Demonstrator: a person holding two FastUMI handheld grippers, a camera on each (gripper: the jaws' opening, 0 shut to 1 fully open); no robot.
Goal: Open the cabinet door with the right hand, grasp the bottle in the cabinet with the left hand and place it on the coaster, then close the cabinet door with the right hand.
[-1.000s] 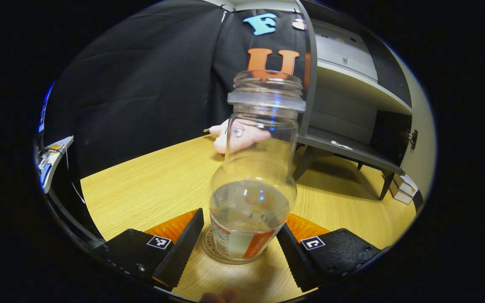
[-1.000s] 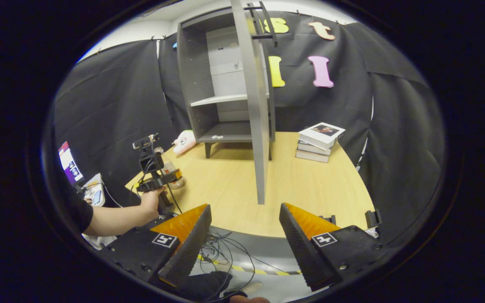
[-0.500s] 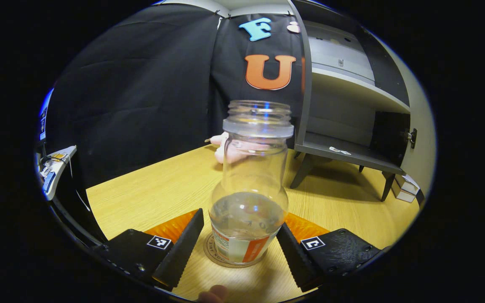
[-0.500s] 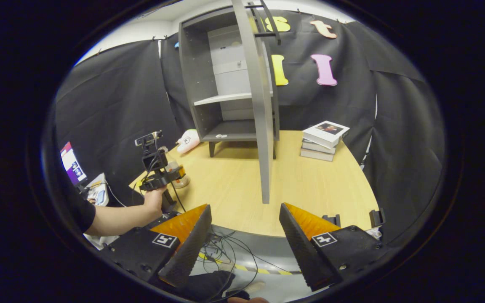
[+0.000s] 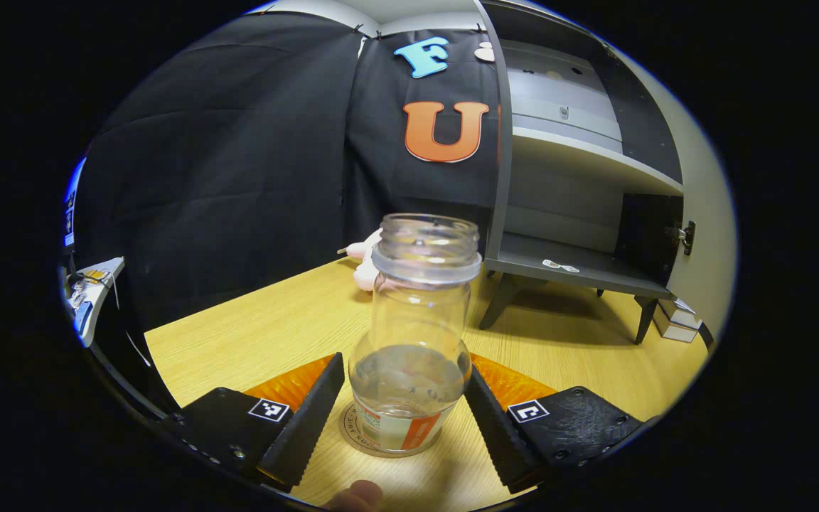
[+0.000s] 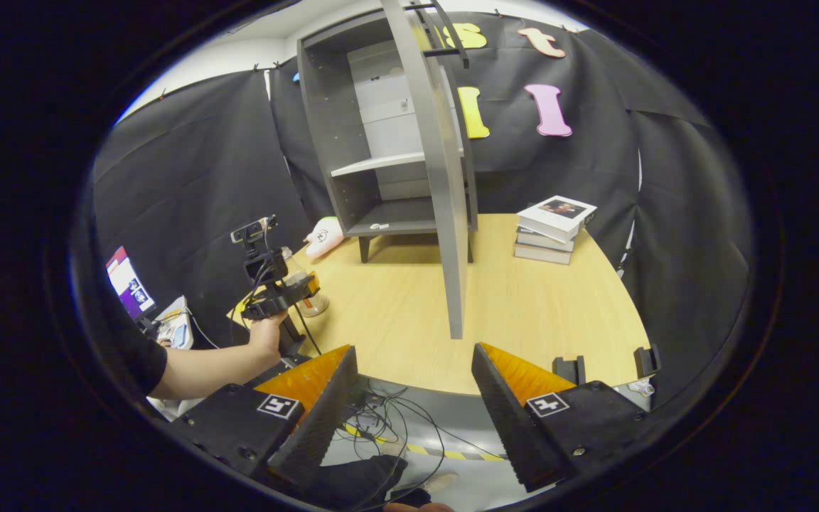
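Bottle (image 5: 413, 355), clear glass, no cap, some clear liquid in the lower part, orange and white label at the base. In the left gripper view it stands upright on the round coaster (image 5: 355, 434) on the wooden worktop (image 5: 260, 334). Left claw (image 5: 402, 416) is spread, one finger on each side of the bottle's base; a narrow gap shows on the left side, the right finger sits very close (contact there cannot be judged). Behind the bottle lies a pink plush toy (image 5: 363, 259), partly hidden by the glass. To the right stands the grey cabinet (image 5: 580, 178), open, on dark legs, with a small pale scrap (image 5: 555, 265) on its lower shelf.

Right gripper view: right claw (image 6: 413, 405) is held wide open and grips nothing, hanging off the near edge of the worktop (image 6: 523, 313) above cables on the floor (image 6: 388, 427). The cabinet door (image 6: 445, 192) stands swung out, edge-on to the camera. A stack of books (image 6: 552, 227) lies right of the cabinet (image 6: 374, 142). At far left a person's hand (image 6: 264, 334) holds the left claw (image 6: 296, 291) beside the bottle (image 6: 310, 302) near the worktop's left edge.
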